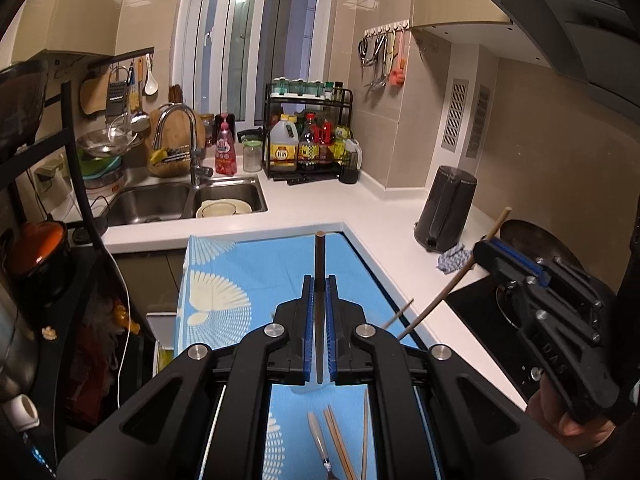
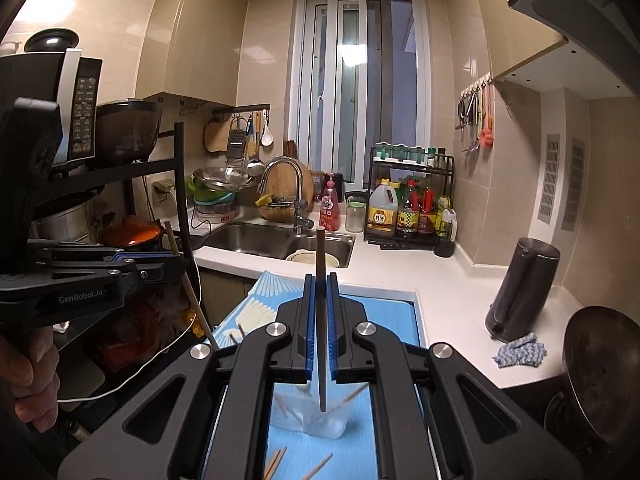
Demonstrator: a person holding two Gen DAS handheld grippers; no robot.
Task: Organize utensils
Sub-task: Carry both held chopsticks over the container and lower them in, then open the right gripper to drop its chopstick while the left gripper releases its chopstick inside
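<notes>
Each tool, left [image 1: 319,284] and right [image 2: 320,284], pinches one chopstick [image 1: 320,256] upright

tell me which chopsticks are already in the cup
The pair leaning inside the clear cup, one tip sticking out over its rim. The other loose chopsticks lie flat on the blue cloth, outside the cup.

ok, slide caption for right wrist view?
Right tongs clamp a dark chopstick over a clear cup on the blue mat.
</notes>
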